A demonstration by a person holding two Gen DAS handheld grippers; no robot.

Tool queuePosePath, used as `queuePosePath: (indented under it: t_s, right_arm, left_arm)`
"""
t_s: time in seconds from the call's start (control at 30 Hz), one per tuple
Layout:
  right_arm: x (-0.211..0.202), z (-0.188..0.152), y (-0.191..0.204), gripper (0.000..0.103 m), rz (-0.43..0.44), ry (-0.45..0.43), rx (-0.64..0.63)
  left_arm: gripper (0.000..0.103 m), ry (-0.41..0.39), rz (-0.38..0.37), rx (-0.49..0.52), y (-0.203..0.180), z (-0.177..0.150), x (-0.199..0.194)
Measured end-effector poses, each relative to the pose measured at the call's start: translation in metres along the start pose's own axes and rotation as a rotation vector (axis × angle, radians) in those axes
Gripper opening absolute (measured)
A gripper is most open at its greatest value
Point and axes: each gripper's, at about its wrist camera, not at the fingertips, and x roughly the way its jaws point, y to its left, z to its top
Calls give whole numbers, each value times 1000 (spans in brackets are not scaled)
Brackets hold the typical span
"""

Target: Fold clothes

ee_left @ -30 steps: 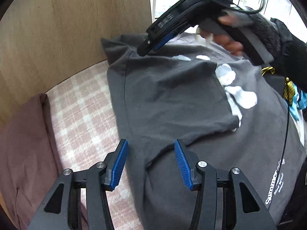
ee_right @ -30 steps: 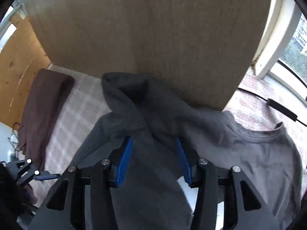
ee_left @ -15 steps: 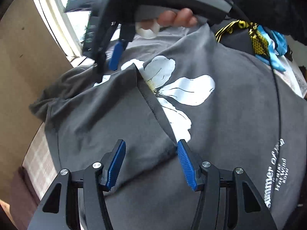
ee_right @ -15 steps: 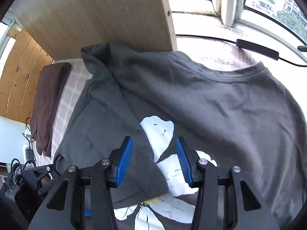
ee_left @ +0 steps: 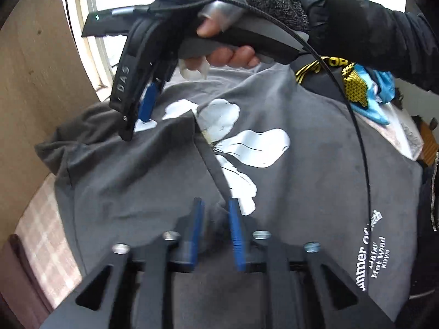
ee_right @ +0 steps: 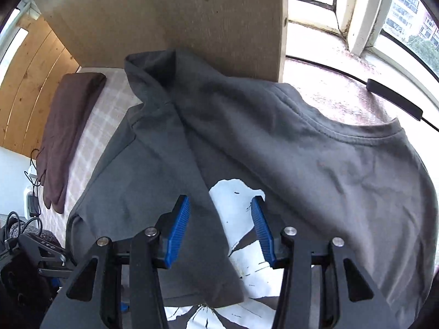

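while left claw (ee_left: 214,213) closes over folded t-shirt (ee_left: 315,186), right claw (ee_right: 221,219) hovers parted.

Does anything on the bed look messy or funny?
Yes. The grey T-shirt's sleeve is bunched up against the wooden board instead of lying flat, and a folded flap lies crooked over part of the white flower print. Nothing looks torn or spilled.

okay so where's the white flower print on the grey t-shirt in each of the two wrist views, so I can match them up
Left wrist view: the white flower print sits centre frame on the grey t-shirt, just right of the folded-over sleeve edge.
Right wrist view: the print is low centre, between the right claw's blue pads, part-covered by the sleeve.
Shared landmark: the folded sleeve's hem crossing the petals.
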Motion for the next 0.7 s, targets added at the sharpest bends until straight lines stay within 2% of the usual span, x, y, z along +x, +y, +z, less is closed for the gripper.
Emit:
queuePosePath:
  t_s: [0.03, 0.07, 0.17, 0.23, 0.27, 0.33, 0.4, 0.47, 0.53, 0.67, 0.7]
  right_arm:
    - [0, 0, 0, 46, 7, -3, 0]
    - [0, 1, 0, 46, 10, -5, 3]
    - [-4, 5, 1, 46, 24, -26, 10]
    - [-7, 8, 2, 46, 39, -42, 11]
    - [-7, 10, 3, 46, 47, -48, 8]
    - [-9, 15, 5, 46, 63, -60, 3]
    - [-3, 21, 6, 46, 85, -67, 9]
    - [8, 28, 10, 46, 100, -63, 11]
    - [19, 34, 14, 45, 79, -57, 1]
    - [28, 43, 19, 35, 31, -76, 19]
    - [28, 44, 18, 35, 36, -74, 25]
  left_arm:
    - [40, 1, 18, 10, -2, 1, 1]
    - [39, 10, 33, 16, -3, 2, 5]
    - [38, 45, 2, 9, 1, 2, 14]
    - [28, 73, 12, 17, 0, 2, 22]
    - [18, 85, 14, 18, 0, 1, 25]
    - [14, 82, -3, -11, 4, 1, 27]
    - [5, 78, -5, -35, 8, 1, 26]
    - [3, 62, -8, -50, 11, 1, 21]
    - [3, 37, -9, -58, 10, 2, 14]
    - [3, -7, -103, -46, -1, 2, -4]
    - [7, 16, -79, -25, -5, 1, 1]
